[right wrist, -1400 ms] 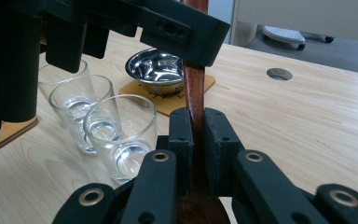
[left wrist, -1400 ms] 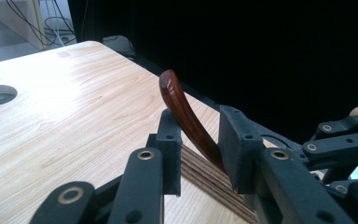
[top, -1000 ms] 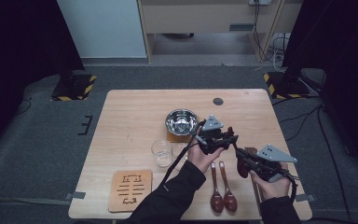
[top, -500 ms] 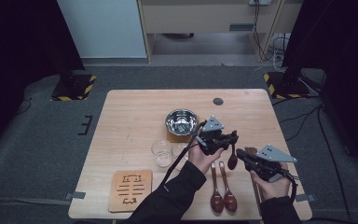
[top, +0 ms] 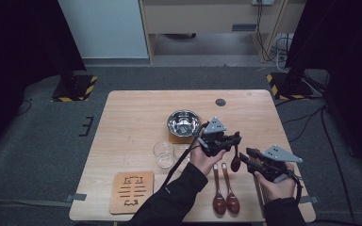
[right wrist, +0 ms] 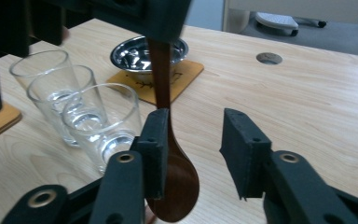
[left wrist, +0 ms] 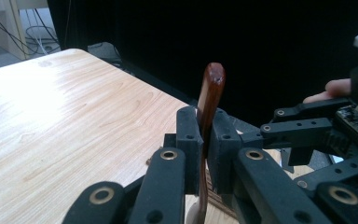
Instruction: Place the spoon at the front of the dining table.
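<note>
A dark brown wooden spoon [top: 235, 162] hangs bowl down above the table's front right. My left gripper [top: 234, 141] is shut on its handle [left wrist: 209, 93], which stands up between the pads. Just right of it, my right gripper [top: 246, 156] points left at the spoon. Its jaws have just been opening, and the right gripper [right wrist: 193, 135] now stands open. The spoon's bowl [right wrist: 175, 186] lies against the left pad, clear of the right one. My right gripper [left wrist: 307, 130] also shows in the left gripper view, at the right.
Two more brown spoons [top: 224, 200] lie side by side at the front edge. A steel bowl [top: 184, 122] sits on a wooden coaster, with clear glasses [right wrist: 98, 116] beside it. A carved wooden trivet [top: 132, 190] lies front left. A round hole [top: 220, 102] marks the table's back.
Both hands have kept their places, and the spoon still hangs from the left gripper. The right gripper's jaws have parted beside the spoon's bowl.
</note>
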The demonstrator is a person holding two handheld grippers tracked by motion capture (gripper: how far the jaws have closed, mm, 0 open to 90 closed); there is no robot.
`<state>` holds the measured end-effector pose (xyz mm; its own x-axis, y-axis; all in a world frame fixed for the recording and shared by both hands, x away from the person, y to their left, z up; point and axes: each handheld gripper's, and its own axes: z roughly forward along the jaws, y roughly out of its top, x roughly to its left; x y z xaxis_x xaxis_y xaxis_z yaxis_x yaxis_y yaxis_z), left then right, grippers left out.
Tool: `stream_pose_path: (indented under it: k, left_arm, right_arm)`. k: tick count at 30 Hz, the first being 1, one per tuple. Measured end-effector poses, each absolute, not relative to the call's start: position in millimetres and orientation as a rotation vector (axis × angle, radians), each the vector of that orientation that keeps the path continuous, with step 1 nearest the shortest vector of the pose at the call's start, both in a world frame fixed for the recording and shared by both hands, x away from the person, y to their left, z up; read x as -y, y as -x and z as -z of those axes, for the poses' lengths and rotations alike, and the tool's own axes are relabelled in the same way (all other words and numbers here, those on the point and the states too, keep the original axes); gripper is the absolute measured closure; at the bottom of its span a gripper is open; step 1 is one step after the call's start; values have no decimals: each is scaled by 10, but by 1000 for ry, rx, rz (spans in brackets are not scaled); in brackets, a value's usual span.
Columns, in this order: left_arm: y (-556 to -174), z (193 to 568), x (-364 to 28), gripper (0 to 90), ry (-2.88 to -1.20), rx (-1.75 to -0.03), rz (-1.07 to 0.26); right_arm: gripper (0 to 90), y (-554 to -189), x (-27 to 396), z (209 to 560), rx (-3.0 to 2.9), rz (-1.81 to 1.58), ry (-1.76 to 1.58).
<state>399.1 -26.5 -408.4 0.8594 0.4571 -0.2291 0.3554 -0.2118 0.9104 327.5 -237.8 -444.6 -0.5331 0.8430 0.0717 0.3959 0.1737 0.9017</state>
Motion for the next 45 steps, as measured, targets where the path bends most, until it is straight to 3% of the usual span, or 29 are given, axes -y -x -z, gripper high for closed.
stream_pose_path:
  k: [15, 20, 45]
  left_arm:
    - [-4009, 4019, 204, 839, -1786, -606, -118]
    - [-4023, 3978, 169, 839, -1770, -608, -121]
    - [-4073, 3846, 62, 840, -1708, -604, -152]
  right_arm:
    - [348, -3339, 2508, 4528, -1964, -1285, -1253]
    - [299, -3365, 2572, 4564, -1967, -1256, -1275]
    - [217, -3485, 3030, 4886, -1918, -1054, -1412]
